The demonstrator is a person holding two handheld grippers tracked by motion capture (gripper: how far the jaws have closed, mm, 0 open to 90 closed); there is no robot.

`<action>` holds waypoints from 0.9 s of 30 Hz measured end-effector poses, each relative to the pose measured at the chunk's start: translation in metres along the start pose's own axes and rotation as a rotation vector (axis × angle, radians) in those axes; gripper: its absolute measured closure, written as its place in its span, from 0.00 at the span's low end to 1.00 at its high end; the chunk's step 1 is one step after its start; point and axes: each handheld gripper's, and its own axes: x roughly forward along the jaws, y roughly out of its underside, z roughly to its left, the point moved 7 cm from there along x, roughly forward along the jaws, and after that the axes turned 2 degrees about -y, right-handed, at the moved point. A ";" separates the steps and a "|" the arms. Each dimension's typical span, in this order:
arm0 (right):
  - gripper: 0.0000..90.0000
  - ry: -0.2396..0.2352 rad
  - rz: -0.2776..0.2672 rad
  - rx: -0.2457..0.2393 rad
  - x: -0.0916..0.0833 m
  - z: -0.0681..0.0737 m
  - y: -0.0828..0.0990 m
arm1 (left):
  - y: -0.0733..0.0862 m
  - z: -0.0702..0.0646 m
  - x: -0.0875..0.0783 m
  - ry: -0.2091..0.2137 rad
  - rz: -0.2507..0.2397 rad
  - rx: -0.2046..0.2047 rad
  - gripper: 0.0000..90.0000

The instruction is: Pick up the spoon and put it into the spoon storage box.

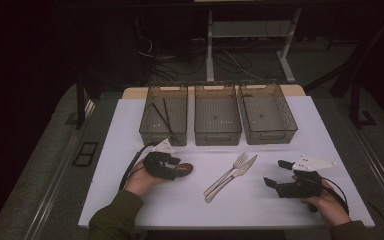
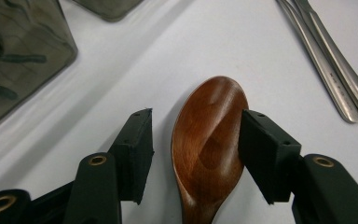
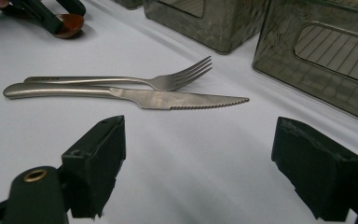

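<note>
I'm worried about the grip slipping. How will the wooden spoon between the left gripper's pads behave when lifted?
The wooden spoon looks glossy and curved, so it may slide between the pads. One pad seems to touch its edge; the other stands apart. It looks rigid and probably light, yet may pivot if pinched at the bowl.

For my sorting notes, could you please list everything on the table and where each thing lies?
Bins: three, smoky clear, in a row at the far side; the left one holds dark chopsticks.
Fork: one, silver, centre.
Knife: one, silver, beside the fork.
Spoon: one, brown wood, between the left tongs' pads; one pad touches, the other stands apart.
Table: white.
Left tongs: black, around the spoon.
Right tongs: black, open, empty.
</note>
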 end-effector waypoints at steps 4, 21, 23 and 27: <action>0.19 0.000 0.001 -0.002 0.000 0.000 0.000 | 0.000 -0.002 -0.001 0.012 0.005 0.008 0.51; 0.19 -0.001 0.006 -0.010 0.000 0.000 0.001 | 0.002 -0.011 -0.003 0.034 0.044 0.073 0.66; 0.19 -0.001 0.007 -0.011 0.000 0.000 0.001 | 0.003 -0.011 -0.004 0.036 0.049 0.078 0.67; 0.19 -0.002 0.008 -0.014 0.000 0.001 0.001 | 0.003 -0.011 -0.004 0.041 0.052 0.081 0.71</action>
